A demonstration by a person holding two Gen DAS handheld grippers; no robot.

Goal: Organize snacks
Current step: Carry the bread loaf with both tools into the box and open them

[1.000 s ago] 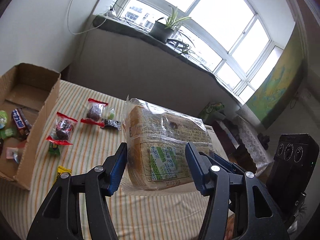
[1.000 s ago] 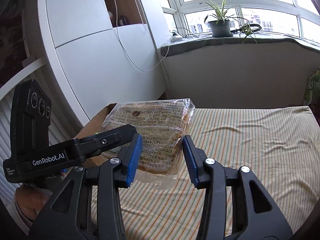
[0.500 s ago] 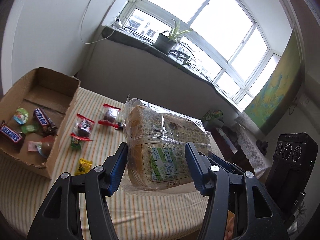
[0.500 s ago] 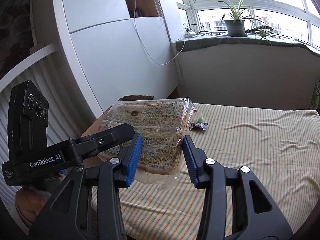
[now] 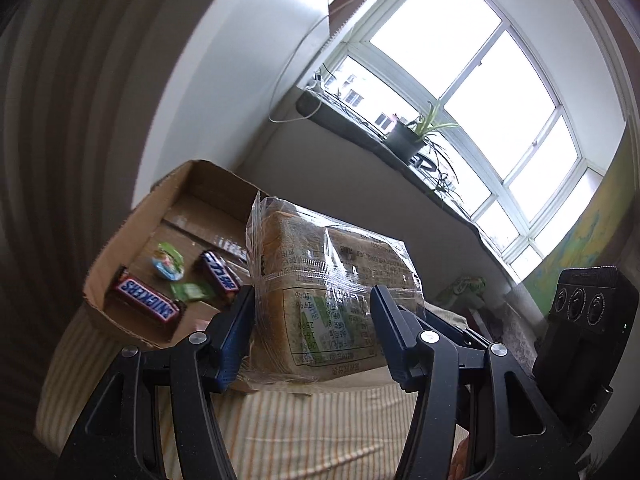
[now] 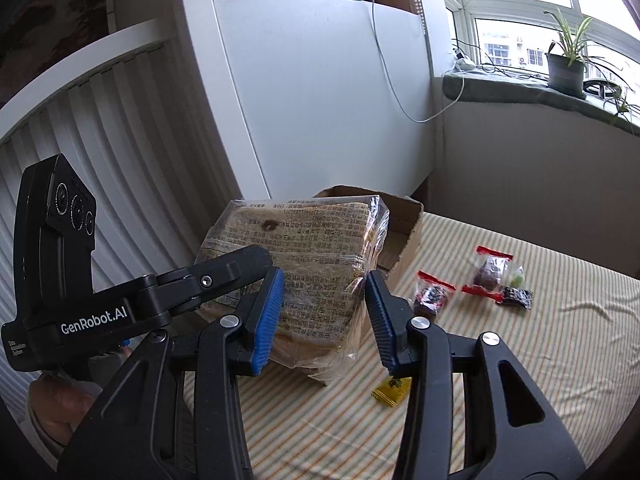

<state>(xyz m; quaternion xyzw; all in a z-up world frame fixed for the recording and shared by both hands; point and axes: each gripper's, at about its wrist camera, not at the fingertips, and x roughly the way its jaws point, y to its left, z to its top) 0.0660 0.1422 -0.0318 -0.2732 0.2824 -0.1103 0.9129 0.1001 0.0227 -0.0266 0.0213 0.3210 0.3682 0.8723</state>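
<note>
A: What changed vs a sec ago?

B: Both grippers swung w/ the loaf (image 5: 332, 296) toward the box (image 5: 132, 236). In the left view the box sat at the far left edge before, half cut off; now it was just behind the loaf's left side, w/ the Snickers (image 5: 146, 305), a 2nd bar (image 5: 218, 276) & green packs inside. The red-sealed snacks dropped out of that view & came into the right one (image 6: 489, 270).

A: Pose?

B: Left gripper (image 5: 312, 328) & right gripper (image 6: 325, 312) both tilted a bit downward, facing each other across the loaf. A hand (image 6: 60, 404) showed under the left gripper in the right view.

A: Fingers?

B: Neither opening changed. Left fingers (image 5: 236, 336) were about half open, clamped on one end of the bagged loaf. Right ones (image 6: 269, 318) were narrower, pinching the other end. So the loaf was held by both, off the striped cloth (image 6: 520, 360), near the cloth's left edge by the box.

A: Loose stuff?

B: Two red packs, a dark pack (image 6: 516, 297) & a yellow one (image 6: 392, 390) lay on the cloth right of the box.
</note>
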